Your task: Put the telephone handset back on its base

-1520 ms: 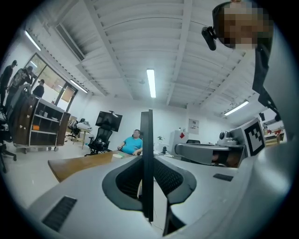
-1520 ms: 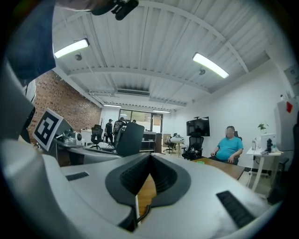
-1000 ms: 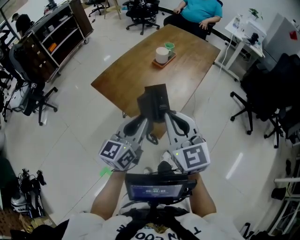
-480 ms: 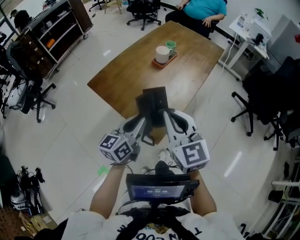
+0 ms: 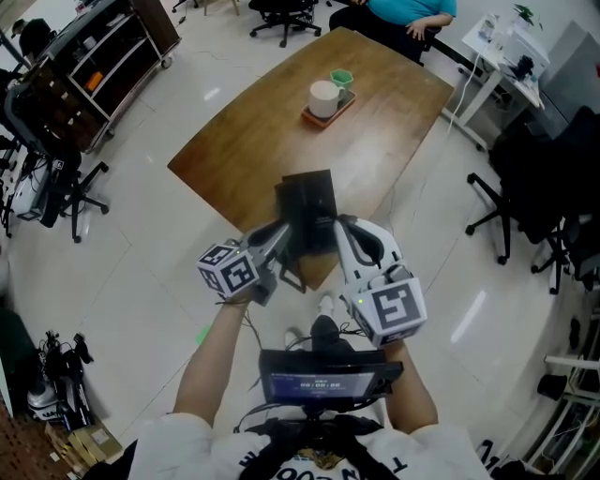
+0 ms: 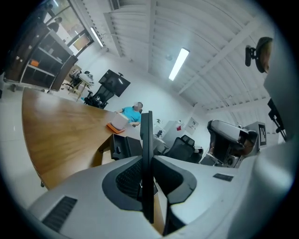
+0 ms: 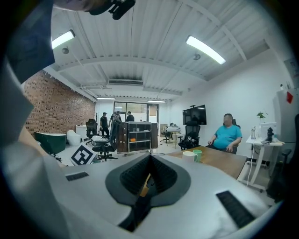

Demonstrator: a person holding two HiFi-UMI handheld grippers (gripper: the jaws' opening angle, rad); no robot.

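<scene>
A black telephone (image 5: pixel 307 211) sits at the near corner of the wooden table (image 5: pixel 244 141); I cannot tell handset from base. My left gripper (image 5: pixel 279 236) reaches its lower left edge. In the left gripper view the jaws (image 6: pixel 146 154) press on a thin black plate seen edge-on, with a black boxy part (image 6: pixel 125 145) beyond them on the table. My right gripper (image 5: pixel 339 225) touches the telephone's right edge. In the right gripper view its pads (image 7: pixel 150 158) meet at the tip with nothing clearly between them. A black piece (image 5: pixel 289 277) hangs below the left gripper.
A white mug (image 5: pixel 323 97) and a green cup (image 5: pixel 340 79) stand on an orange tray at the table's far end. A seated person in a teal shirt (image 5: pixel 405 9) is beyond it. Office chairs (image 5: pixel 525 187) stand right, dark shelves (image 5: pixel 94 66) left.
My left gripper has risen and turned, its marker cube now higher and closer to the telephone. The right gripper has hardly moved. The head view has shifted slightly forward.
</scene>
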